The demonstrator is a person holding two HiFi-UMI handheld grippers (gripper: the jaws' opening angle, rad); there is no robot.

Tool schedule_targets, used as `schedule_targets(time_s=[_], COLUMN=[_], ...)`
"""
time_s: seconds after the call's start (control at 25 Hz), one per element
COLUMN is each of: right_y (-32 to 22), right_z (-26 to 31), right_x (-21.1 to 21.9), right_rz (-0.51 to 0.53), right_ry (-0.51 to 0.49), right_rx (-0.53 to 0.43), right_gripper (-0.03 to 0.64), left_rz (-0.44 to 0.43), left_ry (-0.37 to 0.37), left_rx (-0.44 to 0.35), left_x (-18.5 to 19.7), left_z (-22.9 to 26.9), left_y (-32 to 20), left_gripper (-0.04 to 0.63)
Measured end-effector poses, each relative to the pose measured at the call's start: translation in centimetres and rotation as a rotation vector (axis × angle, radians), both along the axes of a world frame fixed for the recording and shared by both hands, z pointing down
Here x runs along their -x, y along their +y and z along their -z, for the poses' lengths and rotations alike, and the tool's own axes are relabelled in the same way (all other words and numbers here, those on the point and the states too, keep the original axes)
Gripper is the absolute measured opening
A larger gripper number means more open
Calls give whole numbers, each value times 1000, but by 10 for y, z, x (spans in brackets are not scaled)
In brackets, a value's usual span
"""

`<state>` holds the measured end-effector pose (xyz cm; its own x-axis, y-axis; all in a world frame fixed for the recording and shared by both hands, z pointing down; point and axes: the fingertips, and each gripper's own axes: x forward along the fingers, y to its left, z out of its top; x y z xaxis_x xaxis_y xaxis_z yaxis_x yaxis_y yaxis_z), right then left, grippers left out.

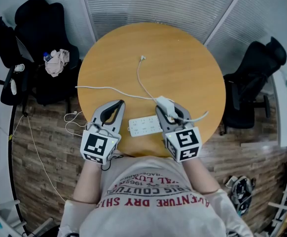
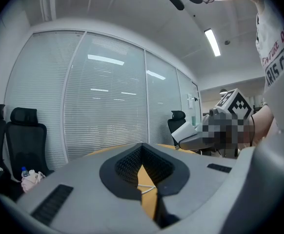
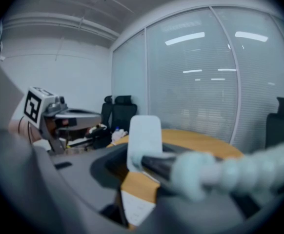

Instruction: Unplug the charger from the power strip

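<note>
A white power strip [image 1: 144,126] lies flat near the front edge of the round wooden table [image 1: 183,58]. My right gripper [image 1: 163,107] is shut on a white charger [image 1: 164,103] just past the strip's right end. In the right gripper view the charger [image 3: 144,138] stands upright between the jaws. Bare table shows between it and the strip [image 3: 137,206] below. Its thick cable [image 3: 230,172] runs out to the right. My left gripper [image 1: 119,103] hovers left of the strip, shut and empty, its tips [image 2: 142,149] touching.
Thin white cables [image 1: 139,80] trail across the table, one ending in a plug [image 1: 142,58], another running off the left edge [image 1: 79,87]. Black office chairs stand at the left [image 1: 35,28] and right [image 1: 254,83]. Glass walls with blinds [image 2: 103,106] close the room.
</note>
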<state>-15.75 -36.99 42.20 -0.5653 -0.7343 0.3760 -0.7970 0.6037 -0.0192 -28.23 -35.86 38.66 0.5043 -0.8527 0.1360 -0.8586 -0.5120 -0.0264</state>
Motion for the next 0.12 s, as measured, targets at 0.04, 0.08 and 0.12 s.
schedule_targets(time_s=[0.04, 0.08, 0.12], right_y=[0, 0, 0], right_z=[0, -1, -1], right_x=[0, 1, 1], right_rz=[0, 0, -1], right_ry=[1, 3, 5], right_rx=[0, -1, -1], right_gripper=[155, 155, 155], left_rz=[-1, -3, -4], left_ry=[-5, -10, -14], left_rx=[-4, -8, -12], left_x=[0, 1, 1], left_z=[0, 0, 0], left_y=[0, 0, -1], left_gripper=[31, 31, 31])
